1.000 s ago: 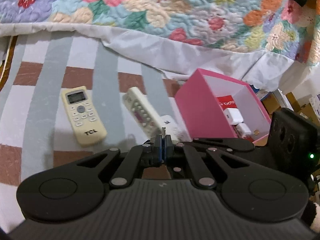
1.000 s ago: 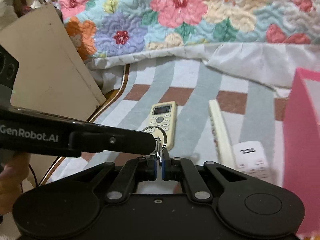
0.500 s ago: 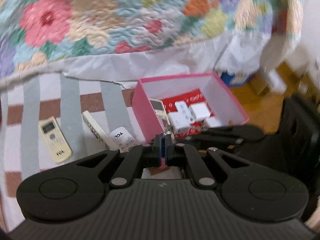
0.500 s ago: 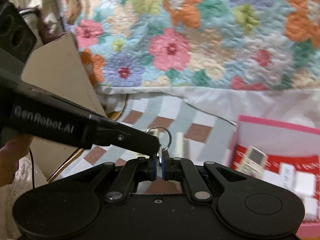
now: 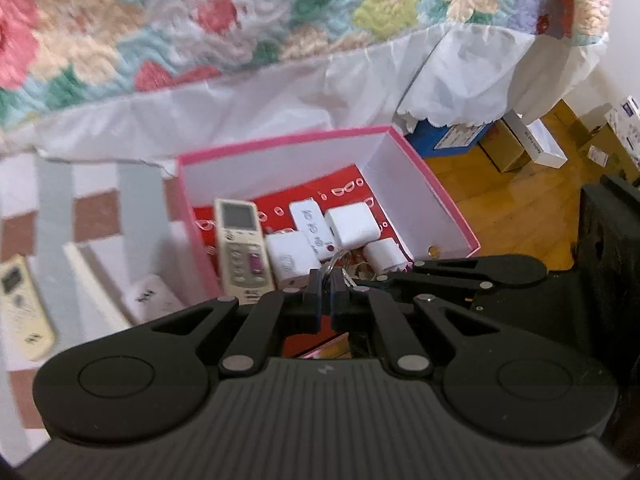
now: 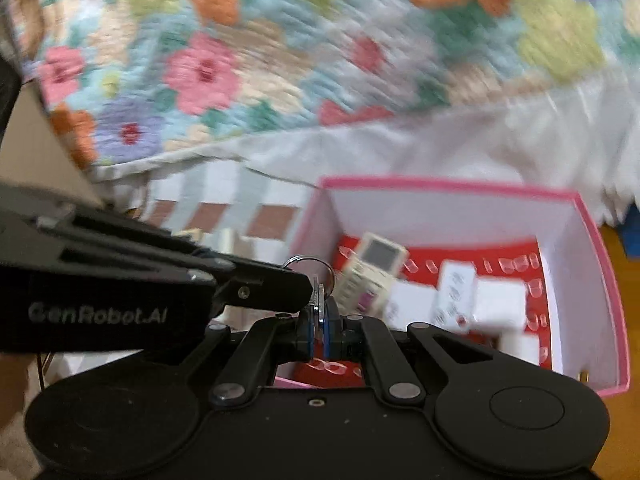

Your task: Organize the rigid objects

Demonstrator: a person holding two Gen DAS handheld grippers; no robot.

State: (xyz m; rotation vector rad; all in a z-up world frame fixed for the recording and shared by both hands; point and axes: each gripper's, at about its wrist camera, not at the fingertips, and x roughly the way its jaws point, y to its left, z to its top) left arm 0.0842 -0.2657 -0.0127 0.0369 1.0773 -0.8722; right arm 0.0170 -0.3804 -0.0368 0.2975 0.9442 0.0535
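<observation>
Keys on a metal ring (image 6: pixel 316 276) sit pinched between the pressed-together fingers of the right gripper (image 6: pixel 319 322), with the ring standing up above the fingertips over the near left part of the pink box (image 6: pixel 608 280). The left gripper (image 5: pixel 326 284) has its fingers pressed together too, its tips meeting the right gripper's at the same ring (image 5: pixel 335 264) — both tools hang over the box's near edge. Inside the box, on a red lining, lie a cream remote (image 5: pixel 242 248) with a grey screen, a slim white remote (image 5: pixel 312 228) and several white adapter blocks (image 5: pixel 352 226). Left of the box, on the striped cloth (image 5: pixel 96 216), rest two more remotes — a cream one (image 5: pixel 20 300) at the edge of view and a white one (image 5: pixel 150 300) just beside the box wall. A floral quilt (image 5: pixel 200 20) hangs behind.
</observation>
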